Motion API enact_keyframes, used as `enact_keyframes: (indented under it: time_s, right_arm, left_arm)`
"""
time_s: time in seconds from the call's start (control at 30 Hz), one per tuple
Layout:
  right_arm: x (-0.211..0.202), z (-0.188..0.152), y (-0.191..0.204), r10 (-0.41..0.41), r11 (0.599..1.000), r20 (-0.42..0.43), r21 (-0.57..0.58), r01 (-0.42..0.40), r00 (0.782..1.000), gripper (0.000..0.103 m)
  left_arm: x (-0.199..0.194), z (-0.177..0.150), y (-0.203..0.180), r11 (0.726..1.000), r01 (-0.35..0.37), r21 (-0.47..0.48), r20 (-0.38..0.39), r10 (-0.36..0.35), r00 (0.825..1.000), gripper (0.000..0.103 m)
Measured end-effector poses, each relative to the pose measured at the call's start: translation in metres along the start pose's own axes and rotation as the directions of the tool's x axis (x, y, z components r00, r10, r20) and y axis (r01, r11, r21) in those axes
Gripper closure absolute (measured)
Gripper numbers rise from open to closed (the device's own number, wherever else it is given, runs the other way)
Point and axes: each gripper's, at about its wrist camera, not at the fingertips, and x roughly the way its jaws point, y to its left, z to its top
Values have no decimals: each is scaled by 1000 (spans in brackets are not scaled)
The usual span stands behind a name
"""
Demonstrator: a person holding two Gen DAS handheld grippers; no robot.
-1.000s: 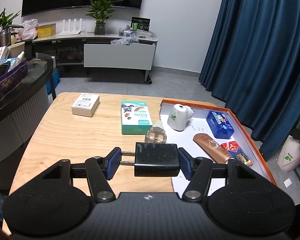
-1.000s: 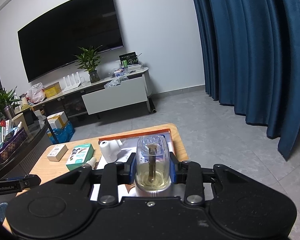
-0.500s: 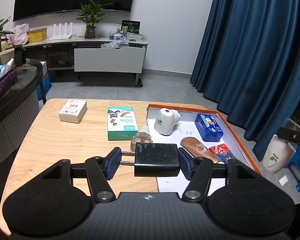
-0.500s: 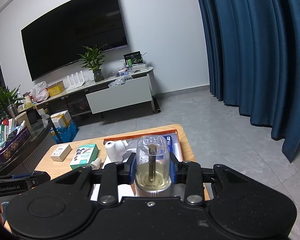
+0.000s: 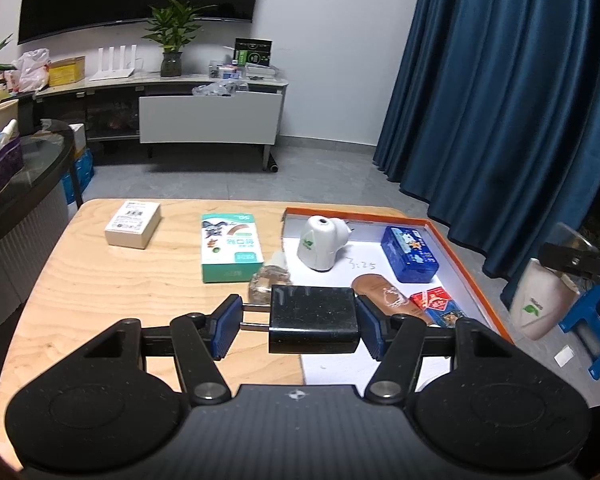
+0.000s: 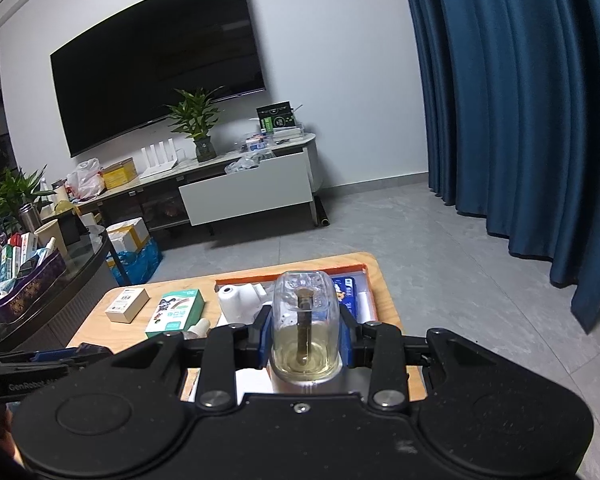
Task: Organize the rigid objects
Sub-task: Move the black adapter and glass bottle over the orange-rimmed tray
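A black plug [image 5: 314, 318] was clamped by the left gripper [image 5: 298, 326] above the table [image 5: 80, 292], prongs pressed against the left pad. A clear bottle [image 6: 305, 330] was gripped by the right gripper [image 6: 305, 338]. A small bottle [image 5: 270, 282] was partly hidden behind the plug. Beyond, a green box [image 5: 229, 252] and beige box [image 5: 133, 229] were seen beside the orange tray [image 5: 452, 256].

Pale wood table [image 5: 80, 280], glossy black plastic charger [image 5: 314, 318], clear plastic liquid bottle [image 6: 305, 328], matt blue curtain [image 5: 500, 100].
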Motion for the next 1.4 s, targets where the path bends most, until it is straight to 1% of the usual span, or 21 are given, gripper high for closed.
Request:
enact_keyframes:
  time_s: [0.17, 0.33, 0.47, 0.67, 1.4]
  right_arm:
    - [16, 9, 5, 19, 1000, -20, -8, -19, 1000, 64]
    - [35, 19, 15, 18, 999, -36, -45, -19, 999, 64]
    - [51, 24, 23, 10, 997, -47, -75, -14, 999, 64]
    - [71, 28, 30, -8, 995, -64, -96, 2, 998, 64]
    - [89, 25, 42, -46, 991, -79, -126, 36, 996, 63]
  left_arm:
    - [9, 5, -14, 999, 27, 23, -6, -27, 1000, 42]
    - [23, 14, -28, 998, 52, 45, -11, -51, 999, 42]
    - [32, 18, -39, 997, 56, 61, -16, -55, 998, 42]
    - [39, 23, -44, 997, 53, 63, -20, -52, 998, 42]
    - [51, 24, -51, 996, 49, 74, -42, -46, 998, 42]
